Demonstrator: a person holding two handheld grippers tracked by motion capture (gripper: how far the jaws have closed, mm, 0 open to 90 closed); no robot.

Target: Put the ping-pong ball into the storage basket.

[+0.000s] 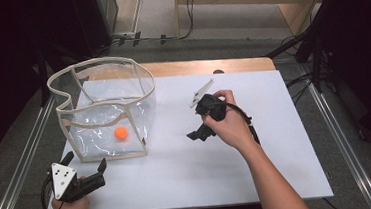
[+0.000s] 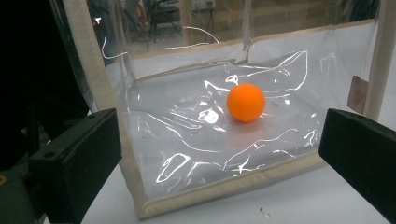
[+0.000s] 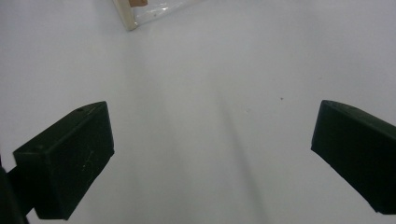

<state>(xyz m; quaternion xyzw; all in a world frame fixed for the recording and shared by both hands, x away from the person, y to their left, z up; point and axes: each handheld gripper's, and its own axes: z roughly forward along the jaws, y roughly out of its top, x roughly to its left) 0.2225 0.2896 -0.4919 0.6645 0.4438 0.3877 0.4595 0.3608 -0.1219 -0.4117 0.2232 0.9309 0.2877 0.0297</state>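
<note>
A clear plastic bin (image 1: 104, 102) with beige trim stands on the left of the white table (image 1: 239, 170). An orange ball (image 1: 121, 133) lies on its floor, near the front wall. My left gripper (image 1: 84, 162) sits at the table's front left corner, just outside that wall, open and holding nothing. In the left gripper view the ball (image 2: 246, 102) shows through the plastic behind the beige bottom trim (image 2: 224, 186), between the wide-apart jaws of the left gripper (image 2: 217, 163). My right gripper (image 1: 199, 132) is mid-table, tilted down-left toward the bin. The right gripper (image 3: 210, 158) is open over bare white surface.
A corner of the bin (image 3: 130, 17) shows at the top of the right gripper view. A wooden tabletop edge (image 1: 205, 66) runs behind the white surface. Metal rails (image 1: 22, 162) flank the table, and cables (image 1: 299, 83) and dark stands lie to the right.
</note>
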